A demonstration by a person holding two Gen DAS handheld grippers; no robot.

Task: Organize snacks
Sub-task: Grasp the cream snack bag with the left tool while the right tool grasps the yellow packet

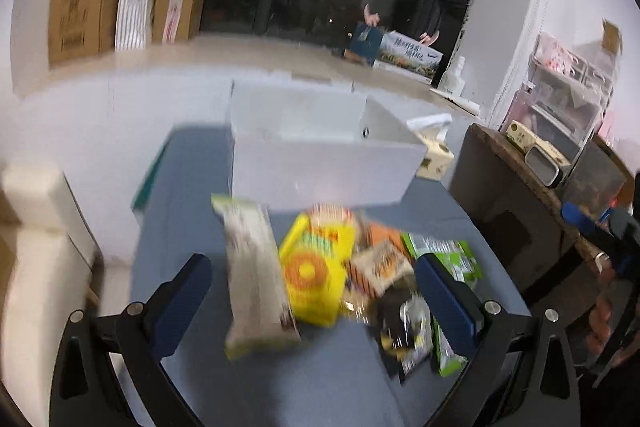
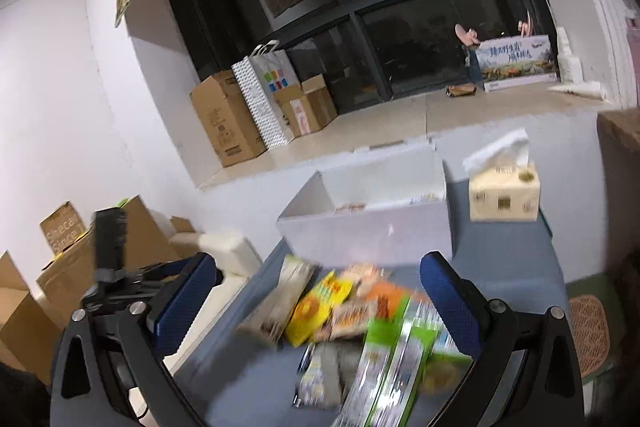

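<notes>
Early stage here, judging by the look of it: the snacks (image 1: 340, 279) are still being left in a loose heap on the blue counter (image 1: 320, 387), lower centre of both views, and nothing is being gripped yet. The left tongs (image 1: 316, 291) are being held wide open over the pile, and the right tongs (image 2: 320, 303) are being held just as wide, empty too.

The white bin (image 1: 320, 163) is sitting just behind the heap, middle of the frame, open at the top. A couple of things seem to be lying inside it in the right wrist view, but that's being blurred too much to say what.

Next move is probably one packet being picked out and carried over the near wall of the bin. The long pale packet (image 1: 256, 279) at the left of the pile is lying mostly clear of the rest, so it's likely the easy grab. The yellow packet (image 1: 316, 271) and green packets (image 2: 396, 359) are being overlapped by neighbours, so two could get pinched at once.

A tissue box (image 2: 504, 195) is standing beside the bin at the right, out of the way. Cardboard boxes (image 2: 228, 123) are being kept up on the window ledge, far off.
</notes>
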